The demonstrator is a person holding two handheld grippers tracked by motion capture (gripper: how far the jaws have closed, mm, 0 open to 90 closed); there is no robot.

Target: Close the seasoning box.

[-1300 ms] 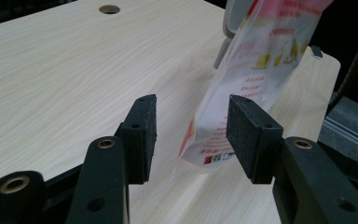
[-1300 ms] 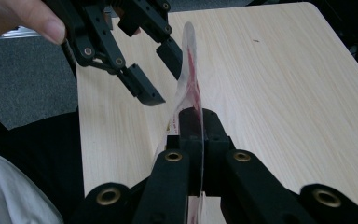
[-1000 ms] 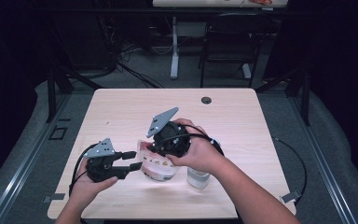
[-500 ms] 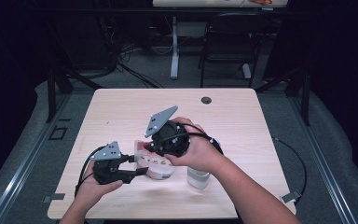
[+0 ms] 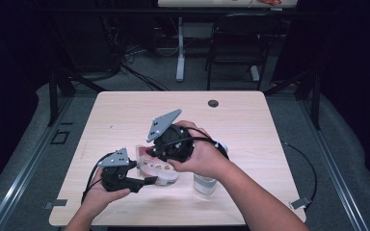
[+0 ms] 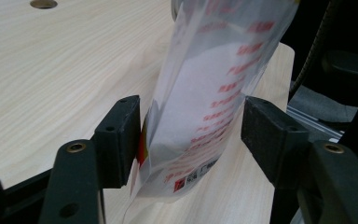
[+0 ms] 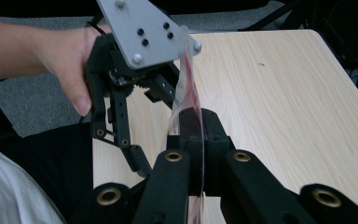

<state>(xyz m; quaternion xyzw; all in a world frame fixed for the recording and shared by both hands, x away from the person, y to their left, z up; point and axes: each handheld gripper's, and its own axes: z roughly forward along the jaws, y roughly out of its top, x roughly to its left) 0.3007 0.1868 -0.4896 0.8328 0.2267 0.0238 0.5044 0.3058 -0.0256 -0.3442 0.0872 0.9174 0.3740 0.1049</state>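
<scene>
Plastic pouch [image 6: 205, 93] with red print, lower centre of frame: thin, limp, slippery, probably light. Pinched at edge by right gripper [image 7: 193, 135]; left gripper [image 6: 191, 135] jaws just opening around it, spread.

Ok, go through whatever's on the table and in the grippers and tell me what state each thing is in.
Bag: clear plastic with red print, held up off the table, bulging between the left jaws.
Right gripper: shut on the bag's edge.
Left gripper: jaws have just been opening; one pad touches the bag, the other stands clear.
Jar: upright on the table beside the right hand.
Table: bare light wood with a grommet hole.
</scene>
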